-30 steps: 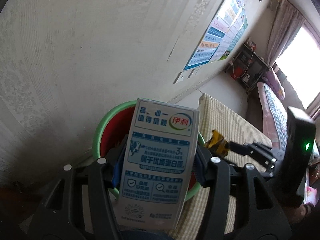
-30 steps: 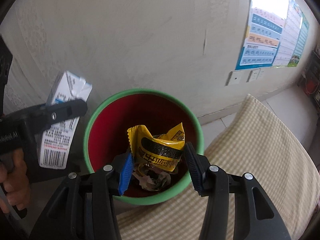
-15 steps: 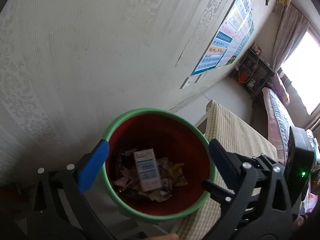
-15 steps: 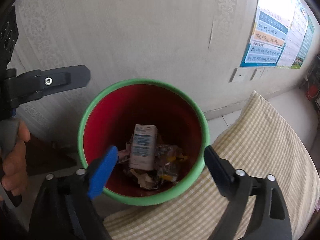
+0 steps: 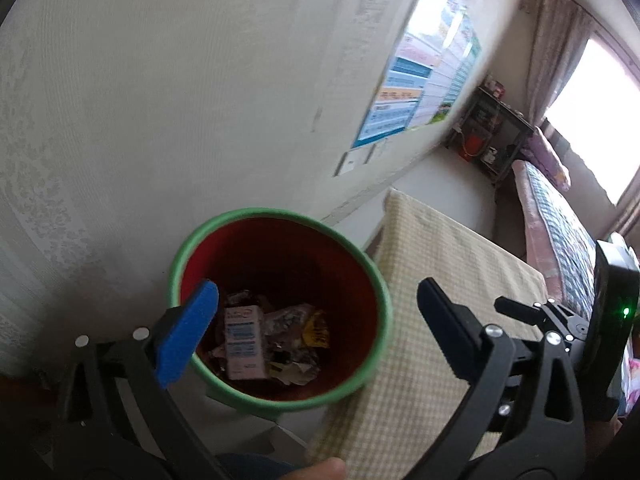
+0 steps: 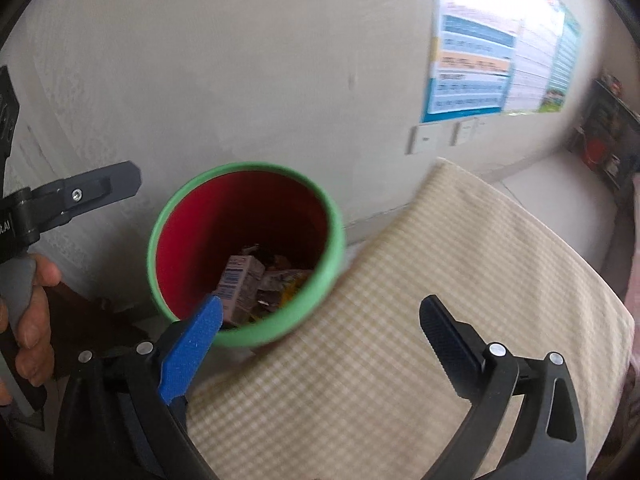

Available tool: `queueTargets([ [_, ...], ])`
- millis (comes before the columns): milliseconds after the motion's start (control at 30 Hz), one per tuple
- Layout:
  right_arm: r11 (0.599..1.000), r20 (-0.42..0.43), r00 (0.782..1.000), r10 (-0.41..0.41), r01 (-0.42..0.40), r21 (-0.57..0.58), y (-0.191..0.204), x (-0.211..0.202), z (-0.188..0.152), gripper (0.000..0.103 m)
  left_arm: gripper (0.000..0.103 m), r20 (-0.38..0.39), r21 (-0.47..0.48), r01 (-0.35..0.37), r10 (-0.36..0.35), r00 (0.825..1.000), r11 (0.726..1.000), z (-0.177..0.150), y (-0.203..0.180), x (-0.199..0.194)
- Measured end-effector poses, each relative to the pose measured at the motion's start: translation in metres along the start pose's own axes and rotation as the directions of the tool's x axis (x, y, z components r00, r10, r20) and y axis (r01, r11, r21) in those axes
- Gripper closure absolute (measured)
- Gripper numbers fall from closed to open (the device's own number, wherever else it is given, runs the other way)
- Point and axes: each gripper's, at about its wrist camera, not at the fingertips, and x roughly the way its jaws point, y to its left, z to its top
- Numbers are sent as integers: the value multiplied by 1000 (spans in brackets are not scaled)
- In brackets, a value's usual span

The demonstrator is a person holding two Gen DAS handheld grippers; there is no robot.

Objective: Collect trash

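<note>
Both claws are wide open and hold nothing — the left gripper (image 5: 316, 312) and the right gripper (image 6: 320, 328). The milk carton (image 5: 243, 342) lies in the red bin (image 5: 280, 216) — on crumpled wrappers (image 5: 296, 320).

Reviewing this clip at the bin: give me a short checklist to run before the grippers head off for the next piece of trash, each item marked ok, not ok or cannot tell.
1. Left gripper empty, jaws wide apart: ok.
2. Right gripper with nothing between its fingers, jaws opening: ok.
3. Milk carton lying inside the bin, not on the rim: ok.
4. Yellow wrapper down in the bin among the other scraps: ok.
5. Bin upright beside the checked cloth, opening clear: ok.
6. More trash left to collect: cannot tell; none shows on the cloth in either wrist view, and the rest of the room is out of sight.
</note>
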Motion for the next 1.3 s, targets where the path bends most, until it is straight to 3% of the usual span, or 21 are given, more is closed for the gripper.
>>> queueTargets([
  [367, 971, 64, 984, -164, 149, 188, -91, -85, -73, 7, 5, -9, 120, 89, -88, 996, 989, -34, -102, -7],
  [533, 932, 71, 961, -266, 238, 272, -126, -123, -113, 7, 5, -58, 196, 139, -130, 990, 971, -56, -149, 2],
  [767, 870, 84, 929, -361, 303, 390, -154, -159, -163, 7, 5, -26, 307, 137, -136, 990, 942, -100, -203, 2],
  [967, 833, 110, 895, -432, 349, 429, -158, -164, -195, 7, 5, -9, 346, 136, -142, 990, 928, -137, -220, 9],
  [1100, 822, 81, 890, -448, 375, 429, -158, -155, -206, 7, 5, -31, 381, 142, -142, 989, 913, -154, -222, 16],
  [1300, 817, 89, 881, -464, 388, 426, -154, -149, -211, 7, 5, -30, 368, 132, -130, 991, 920, -159, -220, 19],
])
